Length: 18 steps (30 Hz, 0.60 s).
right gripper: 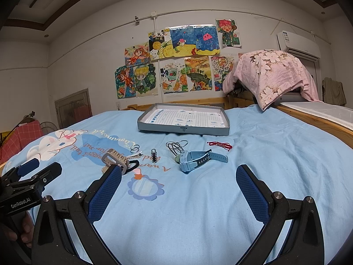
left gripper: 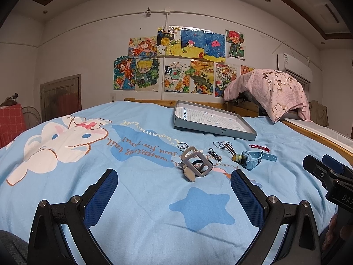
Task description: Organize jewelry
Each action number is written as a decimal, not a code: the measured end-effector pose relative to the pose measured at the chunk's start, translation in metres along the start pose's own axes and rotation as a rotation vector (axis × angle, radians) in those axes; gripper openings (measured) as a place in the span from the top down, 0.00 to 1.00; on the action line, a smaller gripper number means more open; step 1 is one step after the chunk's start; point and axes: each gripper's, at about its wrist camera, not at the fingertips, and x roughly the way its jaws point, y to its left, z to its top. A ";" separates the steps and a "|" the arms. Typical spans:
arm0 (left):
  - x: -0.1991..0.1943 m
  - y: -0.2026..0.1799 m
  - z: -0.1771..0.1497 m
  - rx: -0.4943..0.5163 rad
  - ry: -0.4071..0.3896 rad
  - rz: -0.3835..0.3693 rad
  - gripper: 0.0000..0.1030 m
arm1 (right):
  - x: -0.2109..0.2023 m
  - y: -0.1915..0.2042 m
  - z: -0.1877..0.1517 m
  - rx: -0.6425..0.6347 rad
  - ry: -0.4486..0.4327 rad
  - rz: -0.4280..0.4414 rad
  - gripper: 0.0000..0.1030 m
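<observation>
Jewelry lies in a row on the blue bedspread. A grey hair claw [left gripper: 196, 163] [right gripper: 115, 159] lies on a black hair tie [right gripper: 133, 164]. Beside it are thin rings [left gripper: 183, 146] [right gripper: 135, 147], a small black clip [left gripper: 215, 154] [right gripper: 153, 155], thin hoops [left gripper: 220, 145] [right gripper: 176, 146], a blue watch [left gripper: 253, 158] [right gripper: 195, 160] and a red string bracelet [left gripper: 260, 148] [right gripper: 220, 144]. A shallow grey box [left gripper: 220, 130] [right gripper: 183, 130] sits behind them. My left gripper [left gripper: 174, 190] [right gripper: 37, 167] is open and empty, short of the claw. My right gripper [right gripper: 178, 187] [left gripper: 317, 163] is open and empty, short of the watch.
A wooden bed frame [right gripper: 313, 119] runs along the right side. A pink floral pillow [right gripper: 271, 75] is propped at the back right. Drawings [right gripper: 176, 61] cover the far wall. A red checked cloth [left gripper: 11, 123] hangs at the left.
</observation>
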 end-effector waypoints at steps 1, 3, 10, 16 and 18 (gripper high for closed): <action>-0.003 -0.003 0.000 0.000 -0.001 0.001 0.00 | 0.000 0.000 0.000 0.000 0.000 0.000 0.01; -0.003 -0.003 0.000 0.000 0.000 0.000 0.00 | 0.000 0.000 0.000 0.000 0.000 0.000 0.01; -0.001 -0.003 -0.001 -0.004 0.002 0.002 0.00 | 0.000 0.000 0.000 0.001 0.001 0.001 0.01; 0.000 0.000 -0.004 -0.004 0.002 0.003 0.00 | 0.000 0.000 0.000 0.001 0.000 0.001 0.01; 0.000 0.000 -0.004 -0.003 0.002 0.004 0.00 | 0.000 0.000 0.000 0.001 0.000 0.001 0.01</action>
